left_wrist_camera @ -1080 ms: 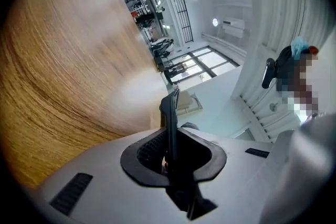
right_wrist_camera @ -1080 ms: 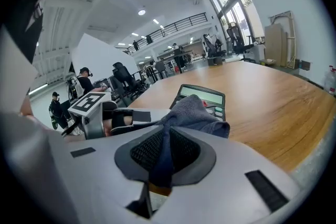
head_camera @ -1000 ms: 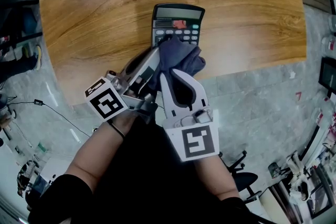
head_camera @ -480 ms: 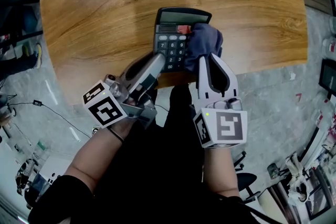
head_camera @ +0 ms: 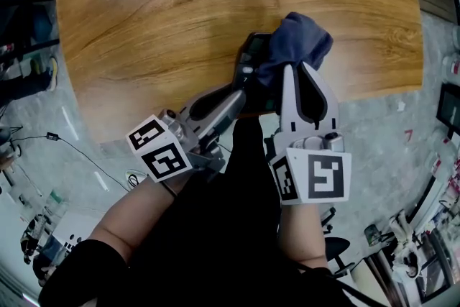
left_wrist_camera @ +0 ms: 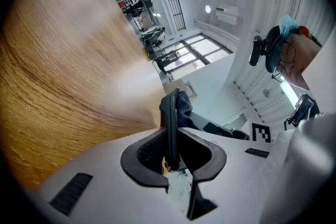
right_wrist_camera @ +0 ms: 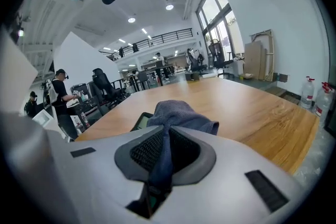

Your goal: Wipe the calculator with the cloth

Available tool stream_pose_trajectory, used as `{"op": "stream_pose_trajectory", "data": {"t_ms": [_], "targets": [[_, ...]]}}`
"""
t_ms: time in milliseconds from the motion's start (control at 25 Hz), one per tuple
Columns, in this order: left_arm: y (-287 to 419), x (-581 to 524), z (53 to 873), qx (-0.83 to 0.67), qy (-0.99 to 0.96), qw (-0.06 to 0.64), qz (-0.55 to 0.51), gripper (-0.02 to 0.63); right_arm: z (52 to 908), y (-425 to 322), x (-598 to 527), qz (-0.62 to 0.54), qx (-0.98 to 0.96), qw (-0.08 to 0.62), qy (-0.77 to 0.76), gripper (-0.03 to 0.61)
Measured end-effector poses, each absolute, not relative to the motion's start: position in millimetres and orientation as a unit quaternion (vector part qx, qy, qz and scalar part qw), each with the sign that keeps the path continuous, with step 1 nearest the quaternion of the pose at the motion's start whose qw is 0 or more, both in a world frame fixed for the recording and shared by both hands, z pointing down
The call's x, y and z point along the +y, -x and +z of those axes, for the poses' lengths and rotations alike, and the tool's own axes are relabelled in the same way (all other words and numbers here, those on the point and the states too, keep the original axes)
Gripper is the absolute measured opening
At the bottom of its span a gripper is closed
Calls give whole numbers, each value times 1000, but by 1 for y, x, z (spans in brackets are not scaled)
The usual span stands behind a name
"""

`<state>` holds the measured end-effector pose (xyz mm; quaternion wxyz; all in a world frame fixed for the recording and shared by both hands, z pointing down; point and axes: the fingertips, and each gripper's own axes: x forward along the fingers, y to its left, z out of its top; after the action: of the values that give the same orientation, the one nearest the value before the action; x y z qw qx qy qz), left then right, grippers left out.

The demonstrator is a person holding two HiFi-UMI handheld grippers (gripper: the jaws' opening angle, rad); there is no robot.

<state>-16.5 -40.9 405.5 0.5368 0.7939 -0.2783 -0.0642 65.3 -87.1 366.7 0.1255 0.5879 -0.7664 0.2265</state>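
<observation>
Calculator [head_camera: 251, 57], dark-cased: sitting just below the middle of the head view, above the near edge of the wooden table [head_camera: 158, 11], and tilting up off flat, so the left gripper view is showing it edge-on. Whether any corner is resting on the wood cannot be told. Cloth [head_camera: 296, 43], dark blue and bunched: draping over the calculator's upper right part and hiding most of it; only a strip of the left side, with a glimpse of the display, is showing. Left gripper [head_camera: 243, 86]: reaching in from the lower left, its jaws pinching the calculator's thin body between them. Right gripper [head_camera: 300, 72]: coming up from below, its jaws closing tight on a fold of the cloth, with the loose bulk bulging past the tips. Progress, as a judgement: wiping is looking well under way at the display end; the key face is lying hidden, so how much is remaining to be wiped is not showing.
</observation>
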Motion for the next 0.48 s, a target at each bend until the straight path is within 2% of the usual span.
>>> {"op": "stream_pose_trajectory", "data": {"t_ms": [320, 480], "targets": [[20, -45, 411, -286, -791, 538, -62, 67, 344, 11, -74, 227, -827, 99, -505, 37], [24, -49, 410, -289, -787, 540, -74, 67, 344, 24, -65, 228, -838, 102, -486, 38]]}}
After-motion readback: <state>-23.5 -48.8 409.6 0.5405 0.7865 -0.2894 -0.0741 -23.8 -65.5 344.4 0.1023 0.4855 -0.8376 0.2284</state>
